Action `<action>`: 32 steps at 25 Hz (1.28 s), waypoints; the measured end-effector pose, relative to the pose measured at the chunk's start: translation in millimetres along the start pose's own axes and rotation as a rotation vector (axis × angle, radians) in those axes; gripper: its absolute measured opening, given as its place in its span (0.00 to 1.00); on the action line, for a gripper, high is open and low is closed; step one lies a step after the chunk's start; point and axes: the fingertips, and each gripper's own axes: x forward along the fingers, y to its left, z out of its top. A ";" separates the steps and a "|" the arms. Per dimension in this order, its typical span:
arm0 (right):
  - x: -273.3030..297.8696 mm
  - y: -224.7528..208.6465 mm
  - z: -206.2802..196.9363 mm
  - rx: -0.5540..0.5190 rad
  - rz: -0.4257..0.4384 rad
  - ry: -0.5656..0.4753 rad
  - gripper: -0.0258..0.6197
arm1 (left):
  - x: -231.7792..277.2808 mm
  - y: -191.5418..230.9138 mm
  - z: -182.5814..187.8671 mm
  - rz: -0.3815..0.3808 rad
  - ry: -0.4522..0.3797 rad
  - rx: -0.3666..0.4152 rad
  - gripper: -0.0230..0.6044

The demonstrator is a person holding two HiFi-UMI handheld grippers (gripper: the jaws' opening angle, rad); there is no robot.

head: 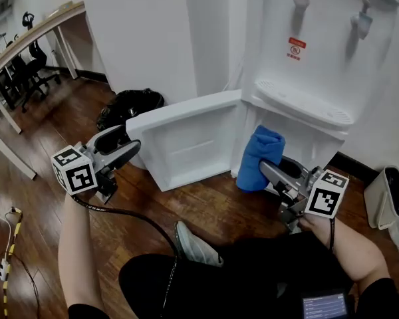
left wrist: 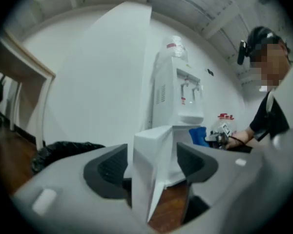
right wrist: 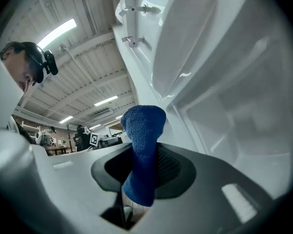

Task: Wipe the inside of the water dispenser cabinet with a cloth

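1. Blue cloth [head: 259, 155], bunched into an upright roll, at about 4 o'clock from the middle of the head view. Right at the mouth of the cabinet [head: 306, 138], just under the drip tray [head: 302, 102].
2. Clamped in the right gripper [head: 267, 170]: in the right gripper view, both pads pressed on the cloth's lower part. Top end standing free above them, with the cabinet's white inner walls at 2 o'clock beyond.
3. Cabinet door [head: 186, 141] wide open, lying out toward 9 o'clock of the cloth, inner face turned to the person.
4. Left gripper [head: 128, 143] at 9 o'clock of the door, by its free edge, jaws apart and grasping nothing. In the left gripper view, the door's edge in the gap between the pads, neither pad seen pressing on it.
5. Judged progress: early.
   - Done: door open, cloth in hand and brought to the opening.
   - Unclear whether the cloth touches any inner surface yet.
   - Left: seemingly all of the wiping itself, meaning side walls, back and bottom of the compartment.
6. Further out:
   - Water dispenser [head: 319, 52] rising toward 12 o'clock, taps near the top edge.
   - Black bag [head: 130, 105] at 11 o'clock behind the door.
   - Shoe [head: 196, 244] at 6 o'clock on the wooden floor [head: 206, 205].
   - Small white appliance [head: 389, 201] at 3 o'clock by the frame's edge.
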 end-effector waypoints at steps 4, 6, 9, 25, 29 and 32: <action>-9.4 -2.9 -19.0 0.036 0.029 0.033 0.21 | 26.2 5.2 -19.9 -0.077 0.093 -0.030 0.60; -11.2 -4.0 -19.8 0.032 0.028 0.040 0.21 | 24.2 0.2 -16.2 -0.050 0.069 -0.028 0.42; -11.3 4.0 -6.0 -0.031 0.030 0.004 0.21 | 12.9 -23.5 -18.2 0.061 0.062 0.027 0.37; 118.7 37.3 132.5 -0.790 -0.445 -0.108 0.21 | -2.0 -115.7 -37.8 0.223 -0.108 0.082 0.35; 132.9 54.7 101.5 -0.698 -0.353 -0.017 0.21 | -2.1 -116.8 -44.5 0.196 -0.078 0.120 0.35; 141.0 106.1 81.4 -0.550 -0.184 -0.003 0.21 | -2.4 -115.3 -44.4 0.184 -0.088 0.121 0.35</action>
